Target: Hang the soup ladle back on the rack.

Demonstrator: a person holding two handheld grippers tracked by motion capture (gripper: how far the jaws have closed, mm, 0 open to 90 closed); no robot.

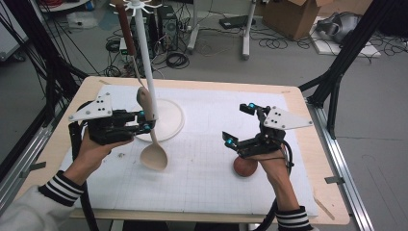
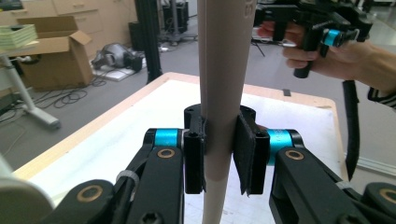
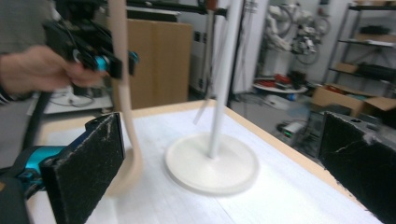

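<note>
Clamping the handle of a pale wooden spoon [image 1: 153,144], the left gripper [image 1: 144,121] holds it upright beside the white utensil stand [image 1: 144,48], bowl down and seemingly just above the white mat [image 1: 207,178]; in the left gripper view both black pads press flat on the handle [image 2: 219,93]. The right gripper [image 1: 239,126] stands well apart, jaws spread wide with nothing between them, above a small reddish-brown ball [image 1: 245,167]. The spoon looks light and rigid, its smooth finish likely somewhat slippery, so a hold on the flattened handle, as now, seems safer than one on the rounded bowl; hanging it would probably need the handle's top end left free. A brown-handled utensil [image 1: 126,29] already hangs from the stand's pegs, its lower end hard to make out. The spoon's top end is cut off in the left gripper view, motion blur smears spoon and stand in the right gripper view, and whether the bowl touches the mat cannot be told.
</note>
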